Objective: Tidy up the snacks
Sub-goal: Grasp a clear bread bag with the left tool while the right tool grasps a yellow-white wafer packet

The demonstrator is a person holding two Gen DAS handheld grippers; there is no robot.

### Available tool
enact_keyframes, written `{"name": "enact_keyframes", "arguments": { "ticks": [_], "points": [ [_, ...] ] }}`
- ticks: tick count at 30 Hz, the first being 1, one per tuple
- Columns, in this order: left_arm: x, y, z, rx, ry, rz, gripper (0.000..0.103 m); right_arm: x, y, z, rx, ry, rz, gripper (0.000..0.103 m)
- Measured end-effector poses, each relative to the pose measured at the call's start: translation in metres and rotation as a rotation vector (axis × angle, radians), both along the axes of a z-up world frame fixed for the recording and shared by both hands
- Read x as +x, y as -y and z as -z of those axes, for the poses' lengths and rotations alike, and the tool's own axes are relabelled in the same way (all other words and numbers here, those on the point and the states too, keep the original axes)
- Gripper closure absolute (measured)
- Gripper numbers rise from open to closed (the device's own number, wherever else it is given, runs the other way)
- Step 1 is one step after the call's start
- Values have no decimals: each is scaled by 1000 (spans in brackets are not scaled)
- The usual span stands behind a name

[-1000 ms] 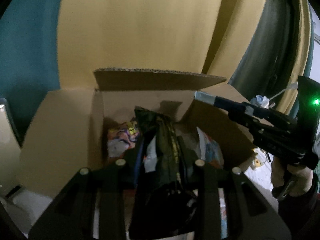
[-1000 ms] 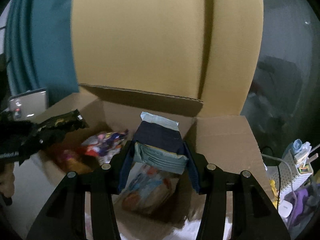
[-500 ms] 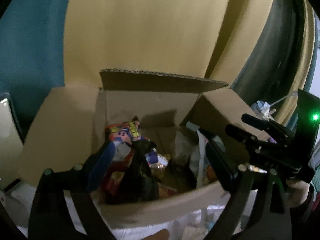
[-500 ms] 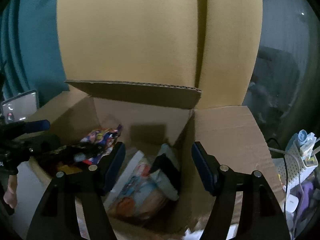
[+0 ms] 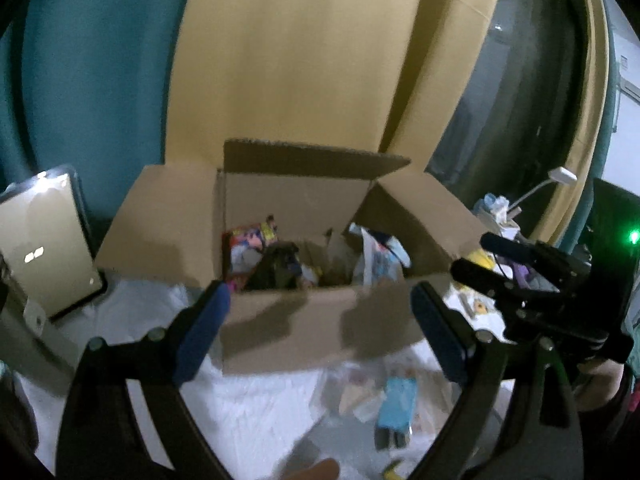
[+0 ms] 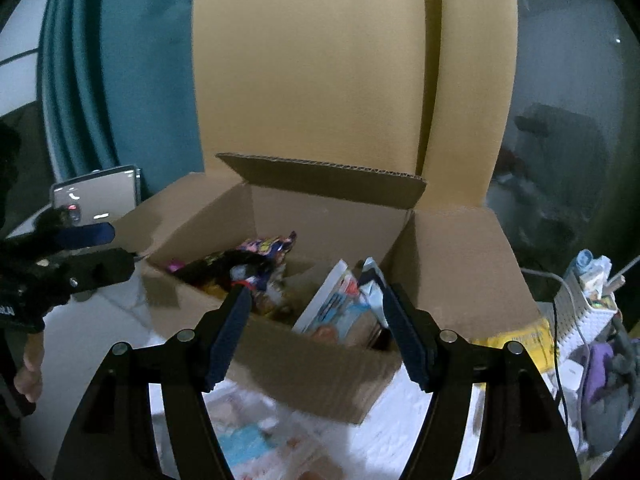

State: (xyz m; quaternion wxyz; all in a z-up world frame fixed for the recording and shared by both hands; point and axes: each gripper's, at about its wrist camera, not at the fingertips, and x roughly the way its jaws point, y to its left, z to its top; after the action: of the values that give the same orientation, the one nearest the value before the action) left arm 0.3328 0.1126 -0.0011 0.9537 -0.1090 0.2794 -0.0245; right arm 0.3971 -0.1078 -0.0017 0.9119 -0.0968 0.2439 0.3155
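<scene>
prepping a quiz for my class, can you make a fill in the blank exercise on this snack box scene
1. The snack packets lie inside an open ____ box.
2. The left gripper holds ____ between its blue pads.
3. In the right wrist view, the black packet lies on the ____ side of the box.
4. The right gripper stands ____.

Missing words: cardboard; nothing; left; open

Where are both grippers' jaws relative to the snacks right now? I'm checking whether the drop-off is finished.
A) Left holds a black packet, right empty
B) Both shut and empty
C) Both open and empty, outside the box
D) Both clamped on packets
C: the left gripper and the right gripper stand wide open with nothing between them, in front of the cardboard box, where the black packet lies.
</scene>
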Motion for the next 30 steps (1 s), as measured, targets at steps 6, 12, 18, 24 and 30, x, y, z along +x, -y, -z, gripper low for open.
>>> {"name": "enact_keyframes", "arguments": {
  "ticks": [6,12,18,24,30],
  "points": [
    [-30,10,20,-4,-42,5,10,-27,9,12,-11,-24,-11,31],
    [-51,18,53,-6,-111,24,10,-44,22,39,-27,-83,3,31],
    [-67,26,90,-2,-185,66,10,-55,32,81,-55,-186,17,31],
    [-80,37,117,36,-244,153,10,-80,42,111,-53,-278,42,27],
    [-89,39,130,54,-281,204,10,-107,45,127,-20,-355,56,22]
  ]
}}
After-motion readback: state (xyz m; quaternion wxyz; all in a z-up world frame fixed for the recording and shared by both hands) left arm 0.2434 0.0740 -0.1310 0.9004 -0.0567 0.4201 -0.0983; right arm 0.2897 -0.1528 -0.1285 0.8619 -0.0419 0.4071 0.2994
